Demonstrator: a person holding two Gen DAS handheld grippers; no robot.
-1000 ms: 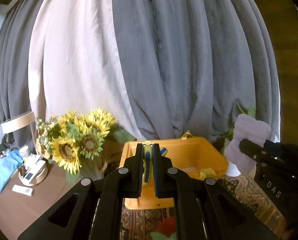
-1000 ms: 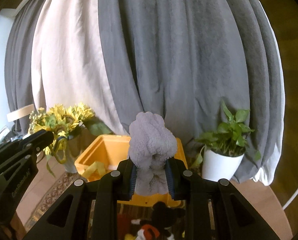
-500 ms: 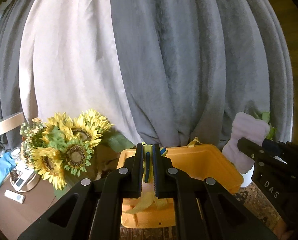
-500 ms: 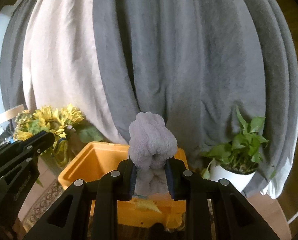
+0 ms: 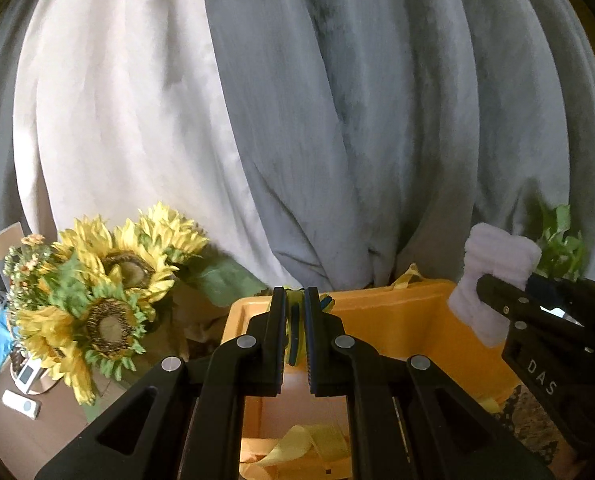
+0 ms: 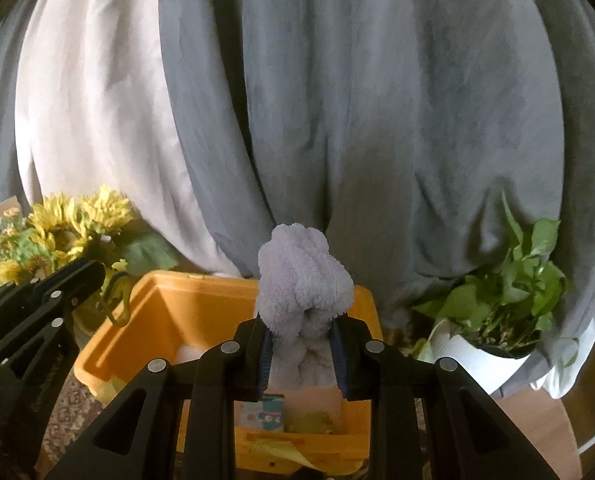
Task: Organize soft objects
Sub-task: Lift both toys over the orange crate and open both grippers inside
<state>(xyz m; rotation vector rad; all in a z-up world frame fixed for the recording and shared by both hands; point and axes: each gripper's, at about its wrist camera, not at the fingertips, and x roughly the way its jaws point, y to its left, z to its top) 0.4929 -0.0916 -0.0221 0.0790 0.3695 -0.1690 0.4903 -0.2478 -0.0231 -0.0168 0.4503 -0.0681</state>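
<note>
My right gripper (image 6: 301, 332) is shut on a fluffy lavender plush toy (image 6: 303, 276) and holds it above the open orange bin (image 6: 165, 320); the toy also shows in the left wrist view (image 5: 493, 276). My left gripper (image 5: 296, 300) is shut on a thin yellow and blue strip (image 5: 295, 332) above the same bin (image 5: 401, 328). Yellow ribbon (image 5: 297, 444) and a small printed box (image 6: 272, 408) lie inside the bin. The two grippers hang side by side over the bin, the left one also showing in the right wrist view (image 6: 85, 276).
A sunflower bouquet (image 5: 105, 284) stands left of the bin. A potted green plant (image 6: 509, 300) in a white pot stands right of it. Grey and white curtains (image 5: 317, 120) hang close behind. A patterned rug (image 6: 65, 412) lies under the bin.
Both grippers have moved forward and over the bin, which now sits larger and directly under the fingers. Both keep their grip.
</note>
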